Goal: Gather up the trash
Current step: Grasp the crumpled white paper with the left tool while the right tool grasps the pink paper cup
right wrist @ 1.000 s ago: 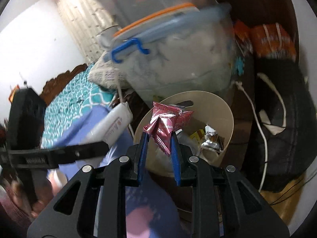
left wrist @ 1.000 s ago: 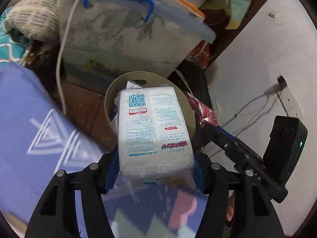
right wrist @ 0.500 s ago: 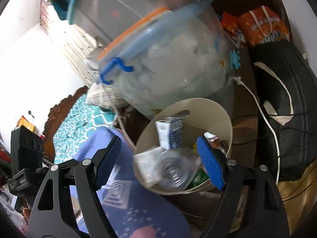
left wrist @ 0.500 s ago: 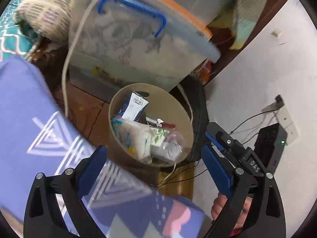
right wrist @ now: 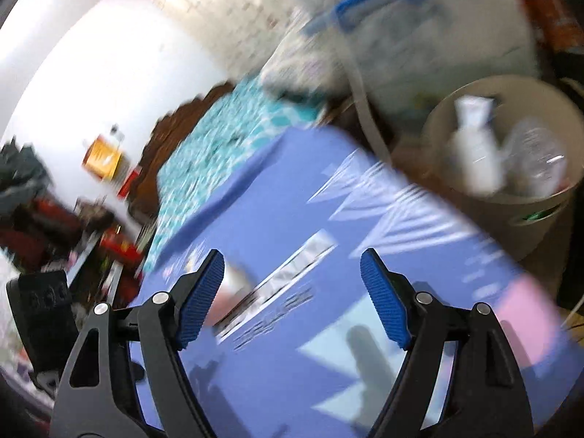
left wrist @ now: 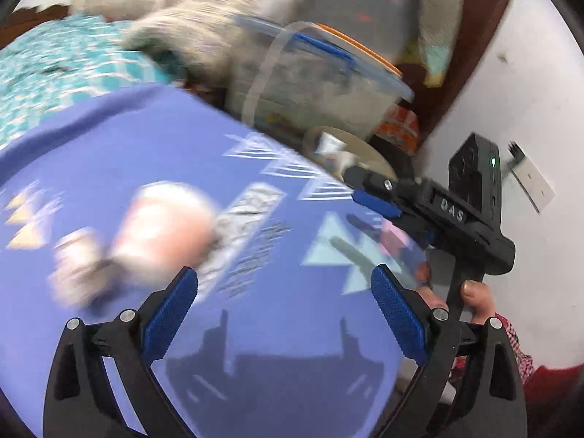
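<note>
Right tool (right wrist: 292, 299) closing empty; only its view shows bin (right wrist: 511, 204) contents

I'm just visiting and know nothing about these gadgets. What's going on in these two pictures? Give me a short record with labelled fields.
Setting: cluttered room, purple patterned mat in front
Left gripper: open, nothing between the fingers
Right gripper: jaws closing, nothing between the fingers
Trash bin: round, beige, beyond the mat's edge
Bin contents: white carton, clear plastic bottle, other items too blurred to name
Left on mat: blurred pinkish item, flat printed wrapper
Behind bin: clear storage tub with blue latch
Picture quality: heavy motion blur
</note>
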Available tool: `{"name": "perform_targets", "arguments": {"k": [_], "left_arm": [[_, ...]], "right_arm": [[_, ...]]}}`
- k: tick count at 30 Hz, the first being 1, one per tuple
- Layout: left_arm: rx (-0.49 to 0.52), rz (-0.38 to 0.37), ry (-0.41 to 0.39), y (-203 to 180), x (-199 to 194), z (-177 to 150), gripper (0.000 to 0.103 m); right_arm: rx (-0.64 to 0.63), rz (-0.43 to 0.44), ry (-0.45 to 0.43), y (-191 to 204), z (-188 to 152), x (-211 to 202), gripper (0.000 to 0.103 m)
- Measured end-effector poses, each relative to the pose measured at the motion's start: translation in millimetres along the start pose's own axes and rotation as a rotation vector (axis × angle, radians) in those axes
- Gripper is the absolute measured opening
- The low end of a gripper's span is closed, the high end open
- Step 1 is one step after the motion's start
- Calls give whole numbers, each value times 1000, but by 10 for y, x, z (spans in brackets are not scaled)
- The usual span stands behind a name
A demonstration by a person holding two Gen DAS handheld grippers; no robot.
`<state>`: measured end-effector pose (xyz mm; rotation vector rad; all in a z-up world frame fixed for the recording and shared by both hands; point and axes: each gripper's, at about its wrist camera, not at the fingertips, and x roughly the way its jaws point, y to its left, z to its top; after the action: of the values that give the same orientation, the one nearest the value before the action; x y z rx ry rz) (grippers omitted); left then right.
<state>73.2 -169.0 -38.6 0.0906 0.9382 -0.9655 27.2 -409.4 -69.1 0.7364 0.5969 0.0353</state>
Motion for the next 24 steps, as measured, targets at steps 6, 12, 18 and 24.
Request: {"name": "perform_targets", "arguments": {"k": [6,12,18,24], "left_arm": [[-199,181,-62,941,-449,-207,75],[-168,194,-23,1116,-187,-123,70],[-217,152,19,1206,79,-15,29],[-301,64,19,1243,-131,-285,17]], "right_arm": [[-16,56,116,358,46,651,62],[-15,69,231,422,95,1152,33],[-48,76,265,520,-181,925,15],[-87,162,283,808,-684,419,17]]}}
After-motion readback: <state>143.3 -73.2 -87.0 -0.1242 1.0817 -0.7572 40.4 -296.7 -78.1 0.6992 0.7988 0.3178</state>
